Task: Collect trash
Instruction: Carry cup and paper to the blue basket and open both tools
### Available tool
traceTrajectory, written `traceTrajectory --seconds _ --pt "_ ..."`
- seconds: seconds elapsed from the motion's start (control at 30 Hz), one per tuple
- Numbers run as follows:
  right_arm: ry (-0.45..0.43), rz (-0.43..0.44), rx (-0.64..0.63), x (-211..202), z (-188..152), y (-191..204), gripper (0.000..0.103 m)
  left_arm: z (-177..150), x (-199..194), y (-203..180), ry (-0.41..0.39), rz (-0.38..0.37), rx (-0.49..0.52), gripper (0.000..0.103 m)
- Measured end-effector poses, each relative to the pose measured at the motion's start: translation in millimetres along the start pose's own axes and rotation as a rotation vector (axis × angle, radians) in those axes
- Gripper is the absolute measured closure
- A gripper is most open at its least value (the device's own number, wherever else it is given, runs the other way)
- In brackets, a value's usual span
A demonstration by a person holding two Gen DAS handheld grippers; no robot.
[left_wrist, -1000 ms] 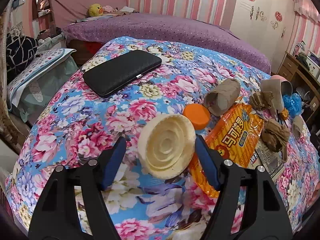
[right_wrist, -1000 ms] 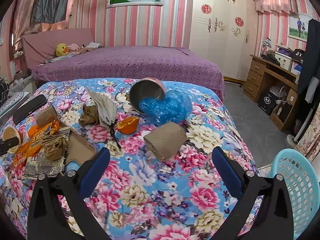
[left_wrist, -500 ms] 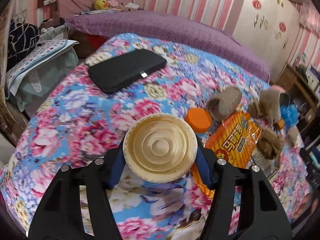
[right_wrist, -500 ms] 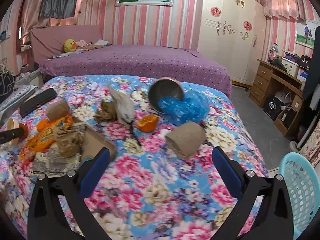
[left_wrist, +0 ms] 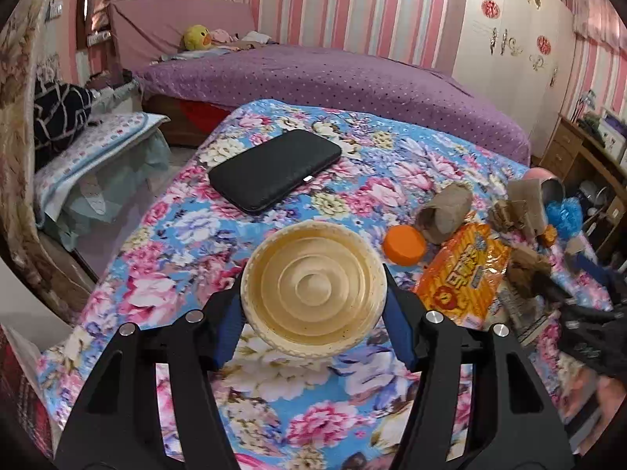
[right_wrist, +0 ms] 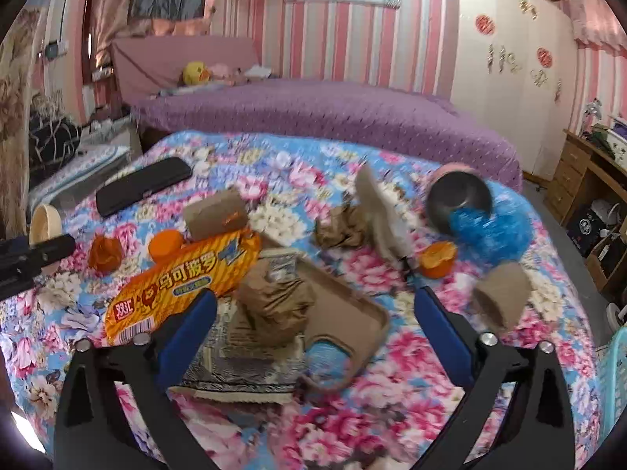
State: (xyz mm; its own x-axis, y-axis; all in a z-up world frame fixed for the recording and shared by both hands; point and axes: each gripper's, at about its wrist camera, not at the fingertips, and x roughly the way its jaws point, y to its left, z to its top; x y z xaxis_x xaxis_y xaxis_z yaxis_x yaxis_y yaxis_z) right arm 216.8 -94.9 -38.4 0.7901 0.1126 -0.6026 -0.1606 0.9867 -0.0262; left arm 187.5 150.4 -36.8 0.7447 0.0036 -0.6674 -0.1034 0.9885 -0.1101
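Note:
My left gripper (left_wrist: 313, 309) is shut on a cream ridged paper cup (left_wrist: 313, 288), bottom facing the camera, held above the floral cloth; the cup also shows at far left in the right wrist view (right_wrist: 45, 223). My right gripper (right_wrist: 313, 317) is open and empty, above crumpled brown paper (right_wrist: 274, 305) on a brown cardboard tray (right_wrist: 345, 313). An orange snack wrapper (right_wrist: 188, 274), an orange cap (left_wrist: 404, 245), brown cardboard rolls (right_wrist: 215, 213) and orange peel (right_wrist: 437, 259) lie scattered on the cloth.
A black case (left_wrist: 274, 170) lies at the far left of the cloth. A tipped metal bowl (right_wrist: 458, 197) holds blue plastic (right_wrist: 490, 231). A light blue basket (right_wrist: 613, 384) stands at the right edge. A purple bed (right_wrist: 313, 113) is behind; a wooden desk (right_wrist: 588, 172) at right.
The left gripper closed on the paper cup and lifted it clear of the cloth. The right gripper swung left, from the cardboard roll to over the crumpled paper and tray.

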Motion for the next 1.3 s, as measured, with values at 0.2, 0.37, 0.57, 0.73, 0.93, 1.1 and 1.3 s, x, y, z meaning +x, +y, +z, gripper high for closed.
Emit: traceTrajectory --seconds 0.2,0.37,0.57,0.73,0.93,1.1,1.3 --pt "0.025 0.116 0.003 4 -3 0 0.059 0 -4 -13 -0.014 -0.012 0.006 0.043" --pt "-0.035 0.093 0.028 -23 -4 -29 0.058 -3 -10 -35 -0.036 -0.001 0.026 0.043" --pt "-0.039 0.010 0.021 -44 -11 -76 0.058 -13 -23 -70 -0.034 -0.036 0.025 0.043" --pt "-0.070 -0.039 0.054 -71 -13 -123 0.058 -10 -45 -113 -0.087 -0.052 0.102 0.043" --pt "-0.084 -0.123 0.091 -102 -26 -189 0.058 -13 -67 -193 -0.141 -0.149 0.162 0.043" --pt "-0.084 -0.223 0.118 -134 -48 -252 0.058 -32 -72 -271 -0.149 -0.236 0.245 0.043" --pt "-0.066 -0.353 0.160 -165 -84 -331 0.058 -63 -64 -357 -0.080 -0.356 0.311 0.043"
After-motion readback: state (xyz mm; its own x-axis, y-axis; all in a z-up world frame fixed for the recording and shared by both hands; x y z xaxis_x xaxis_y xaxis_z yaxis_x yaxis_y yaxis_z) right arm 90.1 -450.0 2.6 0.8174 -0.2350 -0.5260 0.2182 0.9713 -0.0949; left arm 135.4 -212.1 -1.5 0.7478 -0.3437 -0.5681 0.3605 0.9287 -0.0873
